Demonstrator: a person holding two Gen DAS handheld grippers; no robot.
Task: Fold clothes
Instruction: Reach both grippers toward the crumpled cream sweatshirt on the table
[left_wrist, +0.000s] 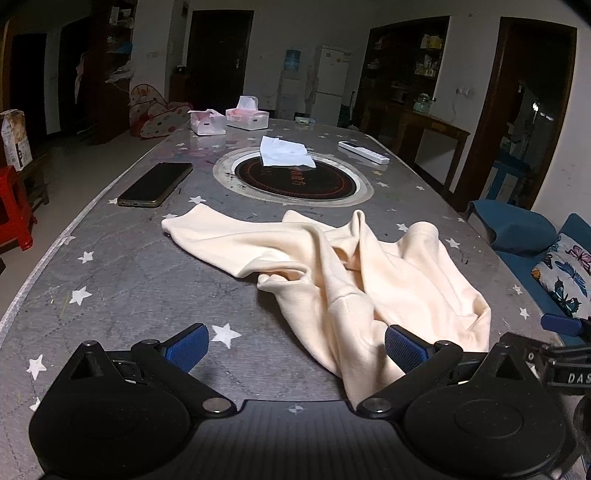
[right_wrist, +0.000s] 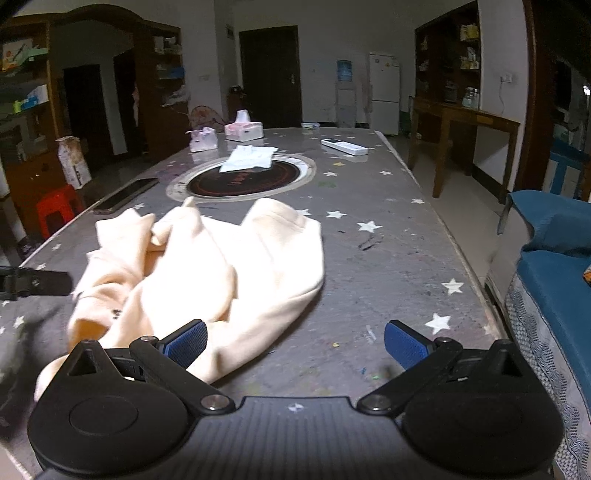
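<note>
A grey star-patterned table carries a crumpled cream garment near its front edge. The left gripper and right gripper hover, jaws apart, seemingly just above the cloth's near hem.

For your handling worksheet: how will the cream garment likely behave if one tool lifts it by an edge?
The cream garment lies in soft, rumpled folds, so it is probably floppy and would drape and sag. It looks light; pushed, it would likely bunch on the table.
</note>
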